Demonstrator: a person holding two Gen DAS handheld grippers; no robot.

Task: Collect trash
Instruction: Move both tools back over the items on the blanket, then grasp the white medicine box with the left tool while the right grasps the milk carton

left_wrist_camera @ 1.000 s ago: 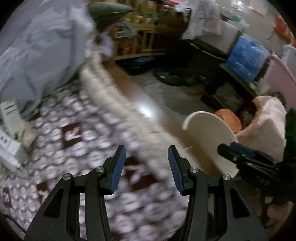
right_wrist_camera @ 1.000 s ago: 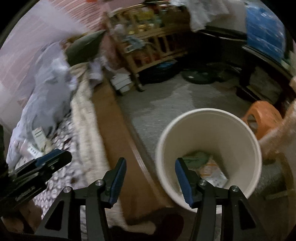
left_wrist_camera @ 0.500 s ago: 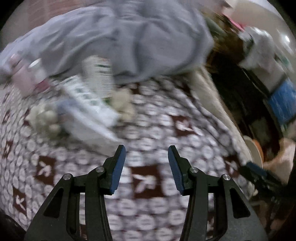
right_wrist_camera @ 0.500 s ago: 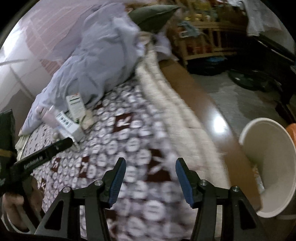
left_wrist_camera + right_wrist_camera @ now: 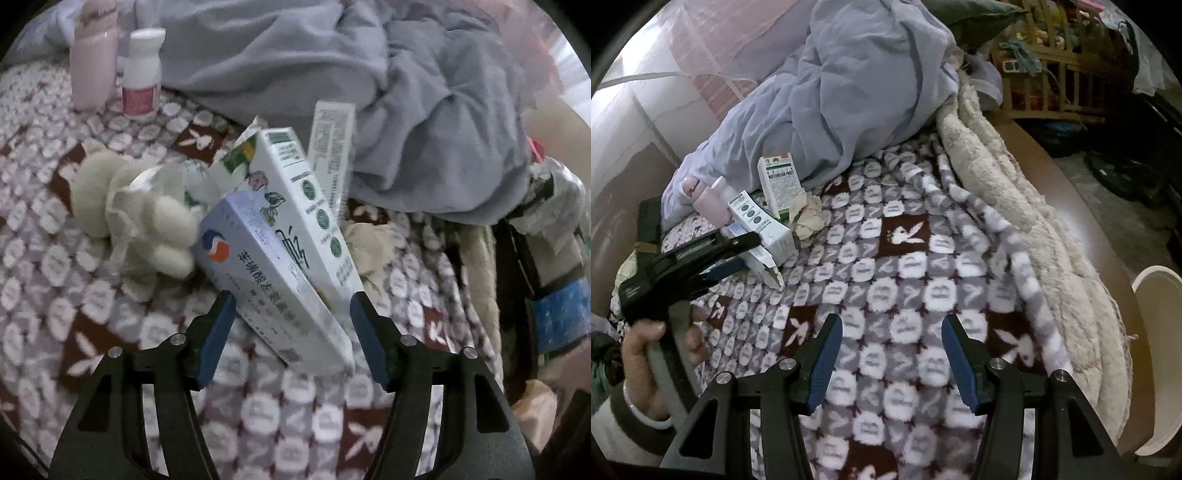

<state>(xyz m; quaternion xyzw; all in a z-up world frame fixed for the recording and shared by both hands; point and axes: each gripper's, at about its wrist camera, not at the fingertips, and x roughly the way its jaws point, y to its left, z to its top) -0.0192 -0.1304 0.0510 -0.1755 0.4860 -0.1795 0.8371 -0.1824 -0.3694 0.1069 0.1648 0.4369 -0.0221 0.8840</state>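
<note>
Left claw point(image 5: 291, 332) spread wide, straddling the blue-white carton point(image 5: 269, 284) on the bed point(image 5: 905, 258), likely lining up a grab. Right claw point(image 5: 890, 354) wide, empty, over blanket near carton.

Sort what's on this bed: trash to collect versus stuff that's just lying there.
Trash to collect:
blue box, between the open jaws of the left gripper
green box
upright box
crumpled tissue
bin, where it goes

Lying about:
grey quilt
patterned blanket
pink bottle and white bottle, possibly still in use
</note>
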